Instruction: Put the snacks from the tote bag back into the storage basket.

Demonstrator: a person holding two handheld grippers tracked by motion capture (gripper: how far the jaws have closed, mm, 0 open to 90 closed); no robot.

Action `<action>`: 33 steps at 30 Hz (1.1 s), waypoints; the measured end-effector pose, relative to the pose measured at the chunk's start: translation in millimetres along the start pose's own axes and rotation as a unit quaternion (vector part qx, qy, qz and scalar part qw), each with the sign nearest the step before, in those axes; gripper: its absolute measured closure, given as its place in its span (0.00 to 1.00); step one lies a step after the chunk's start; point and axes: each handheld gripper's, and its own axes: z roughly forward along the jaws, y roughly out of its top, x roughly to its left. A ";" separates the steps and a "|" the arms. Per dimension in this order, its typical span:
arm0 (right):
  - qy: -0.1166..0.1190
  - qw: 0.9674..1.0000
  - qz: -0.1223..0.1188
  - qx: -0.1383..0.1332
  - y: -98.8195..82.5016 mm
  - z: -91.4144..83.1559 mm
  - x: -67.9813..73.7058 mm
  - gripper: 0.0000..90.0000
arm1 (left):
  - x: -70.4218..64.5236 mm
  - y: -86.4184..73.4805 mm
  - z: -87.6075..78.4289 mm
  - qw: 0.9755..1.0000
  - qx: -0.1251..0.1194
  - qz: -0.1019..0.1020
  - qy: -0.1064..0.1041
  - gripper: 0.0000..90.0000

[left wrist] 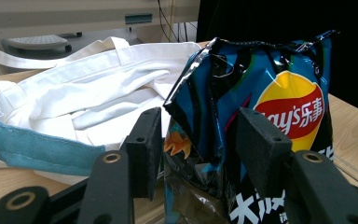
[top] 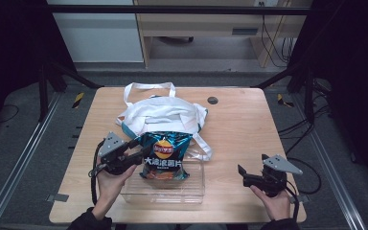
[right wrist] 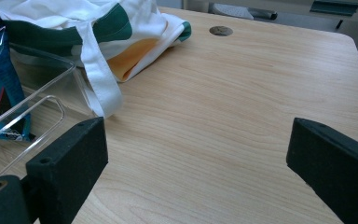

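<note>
A blue Lay's chip bag stands tilted over a clear plastic bin at the table's front middle. My left gripper is shut on the bag's left edge. In the left gripper view the two black jaws sit either side of the crinkled bag, with the gripper pressing its side. My right gripper rests low over the bare tabletop at the front right. It is open and holds nothing. The right gripper view catches the bag's edge inside the bin.
A white cloth tote bag with teal trim lies crumpled behind the bin, its straps trailing toward the bin's right end. A round cable hole sits at the table's back. Bare wood spreads across the right half.
</note>
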 end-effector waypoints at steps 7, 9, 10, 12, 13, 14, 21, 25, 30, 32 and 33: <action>-0.001 1.000 -0.001 -0.001 -0.1 0.2 -0.3 0.06 | -0.5 -2.4 -12.7 1.000 -0.005 0.000 -0.009 0.56; 0.000 1.000 0.000 0.000 0.0 -0.1 -0.1 0.06 | 0.3 -2.8 -16.5 1.000 -0.006 -0.001 -0.011 0.56; -0.001 1.000 -0.001 -0.001 -0.1 0.0 -0.2 0.06 | 0.6 -3.0 -18.2 1.000 -0.006 -0.001 -0.013 0.56; -0.002 1.000 -0.002 -0.001 -0.1 -0.3 -0.6 0.06 | 1.3 -4.2 -21.5 1.000 -0.007 0.002 -0.015 0.55; -0.003 1.000 -0.003 -0.002 -0.1 -0.3 -1.0 0.06 | 1.6 -5.2 -23.2 1.000 -0.005 0.005 -0.014 0.55; -0.002 1.000 -0.002 -0.003 -0.1 -0.4 -1.0 0.06 | 2.0 -6.3 -24.7 1.000 -0.004 0.009 -0.012 0.55; -0.004 1.000 -0.002 -0.002 -0.2 -0.9 -0.6 0.06 | 7.7 -14.0 -37.1 1.000 -0.001 0.021 -0.019 0.50; -0.004 1.000 -0.001 -0.003 -0.3 -1.5 -0.7 0.06 | 12.9 -20.4 -45.5 1.000 -0.003 0.019 -0.014 0.48; -0.005 1.000 -0.003 -0.004 -0.3 -1.6 -0.6 0.06 | 23.1 -29.7 -51.8 1.000 0.009 0.017 0.003 0.46; -0.005 1.000 -0.003 -0.004 -0.2 -1.6 -0.5 0.06 | 29.2 -33.8 -54.7 1.000 0.014 0.014 0.010 0.45; -0.005 1.000 -0.004 -0.004 -0.2 -1.7 -0.5 0.06 | 31.8 -35.8 -56.2 1.000 0.014 0.009 0.013 0.45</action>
